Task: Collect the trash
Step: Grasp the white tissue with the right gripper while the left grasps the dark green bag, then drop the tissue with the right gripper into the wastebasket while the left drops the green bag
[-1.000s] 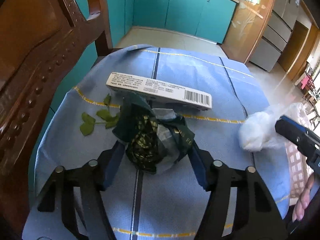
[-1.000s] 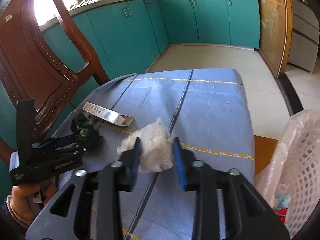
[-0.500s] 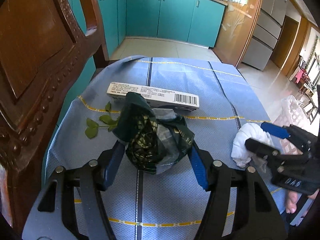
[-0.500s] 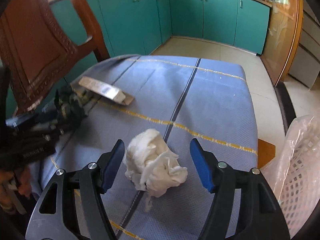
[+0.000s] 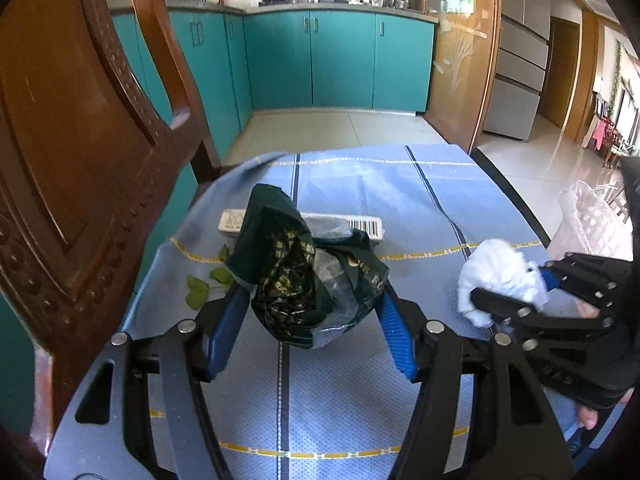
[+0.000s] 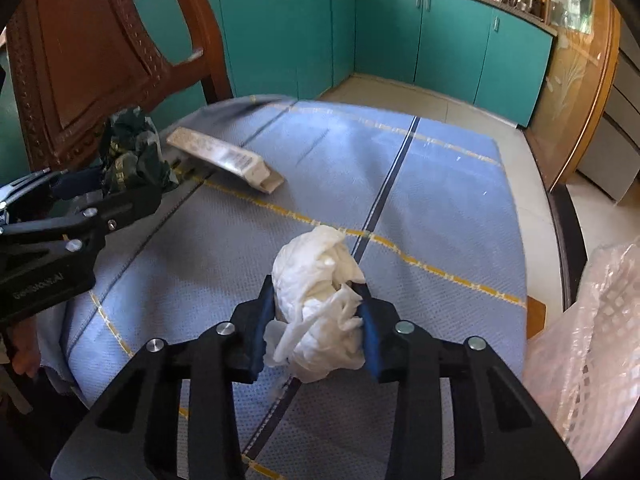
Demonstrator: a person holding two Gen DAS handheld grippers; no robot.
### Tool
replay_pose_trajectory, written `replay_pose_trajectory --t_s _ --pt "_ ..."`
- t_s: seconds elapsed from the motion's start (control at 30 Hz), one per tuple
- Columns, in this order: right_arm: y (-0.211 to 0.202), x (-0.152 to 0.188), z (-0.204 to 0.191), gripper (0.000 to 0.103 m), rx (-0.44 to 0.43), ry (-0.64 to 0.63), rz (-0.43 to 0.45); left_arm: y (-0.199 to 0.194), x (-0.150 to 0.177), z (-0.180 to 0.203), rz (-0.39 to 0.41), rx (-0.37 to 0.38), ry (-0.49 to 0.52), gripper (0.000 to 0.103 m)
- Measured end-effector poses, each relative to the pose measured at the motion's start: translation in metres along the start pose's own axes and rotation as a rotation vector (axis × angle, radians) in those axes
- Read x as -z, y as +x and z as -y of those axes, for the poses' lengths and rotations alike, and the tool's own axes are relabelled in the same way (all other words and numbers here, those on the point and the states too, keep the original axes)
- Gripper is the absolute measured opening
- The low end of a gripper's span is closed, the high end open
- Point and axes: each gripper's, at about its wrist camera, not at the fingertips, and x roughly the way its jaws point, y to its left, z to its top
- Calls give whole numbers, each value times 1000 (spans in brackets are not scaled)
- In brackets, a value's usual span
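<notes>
Clearly crumpled, the dark green wrapper (image 5: 308,276) with gold print sits clamped between the left gripper (image 5: 310,320) jaws above the blue-clothed surface (image 5: 360,400). Likewise the right gripper (image 6: 316,320) jaws press on a wadded white tissue (image 6: 320,292). Behind lies a long flat box (image 6: 224,158), near green leaves (image 5: 200,292).

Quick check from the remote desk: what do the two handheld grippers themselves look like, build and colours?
Both match: the left gripper and right gripper have black angular frames with slot cutouts, silver round bolt heads, and ribbed blue finger pads. The left one's side carries faint white lettering, unreadable. No cables show; bare fingers hold each.
</notes>
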Motion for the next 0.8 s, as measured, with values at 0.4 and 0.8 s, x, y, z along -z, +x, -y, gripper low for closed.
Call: replay_pose_trajectory --t_s 0.4,0.8 --pt "-62 9 34 38 43 78 178 -29 -2 21 80 -28 57 64" --pt "-107 31 73 38 80 169 270 -51 -1 62 114 -10 102 64"
